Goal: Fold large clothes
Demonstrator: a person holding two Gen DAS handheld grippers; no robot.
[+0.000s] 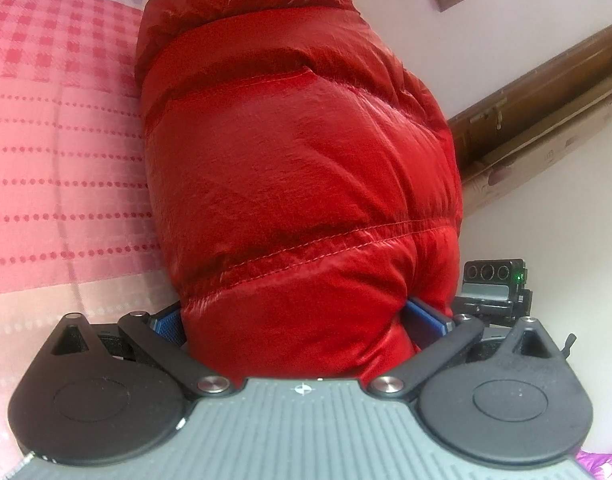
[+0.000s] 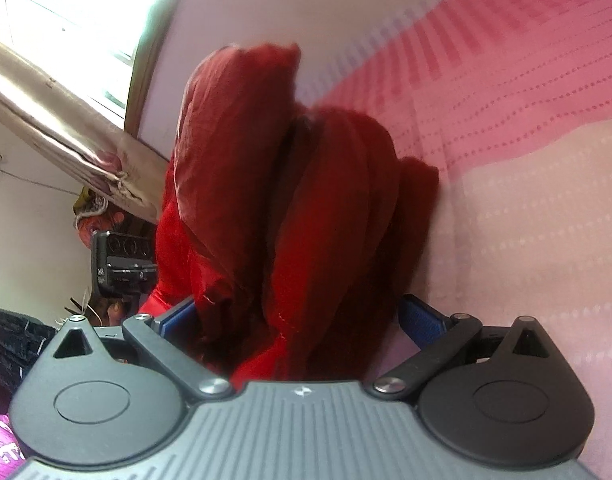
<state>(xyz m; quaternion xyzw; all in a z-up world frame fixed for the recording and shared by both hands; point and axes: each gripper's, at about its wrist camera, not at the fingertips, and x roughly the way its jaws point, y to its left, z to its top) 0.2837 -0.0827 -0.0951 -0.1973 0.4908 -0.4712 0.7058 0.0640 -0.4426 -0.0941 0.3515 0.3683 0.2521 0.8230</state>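
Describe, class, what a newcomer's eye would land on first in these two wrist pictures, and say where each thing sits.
The glossy red quilted puffer jacket fills the middle of both views, bunched thick between the blue pads of the left gripper and the right gripper. Behind it spreads a pink checked and dotted bedspread, on the left in the left wrist view and on the right in the other. A bright window glares at the upper left of the right wrist view.

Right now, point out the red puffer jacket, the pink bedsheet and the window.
red puffer jacket (image 1: 297, 184), left wrist view, on a quilted panel above the stitched seam.
pink bedsheet (image 1: 61, 152), left wrist view, on the dotted stripes left of the jacket.
window (image 2: 57, 4), right wrist view, on the bright pane at top left.
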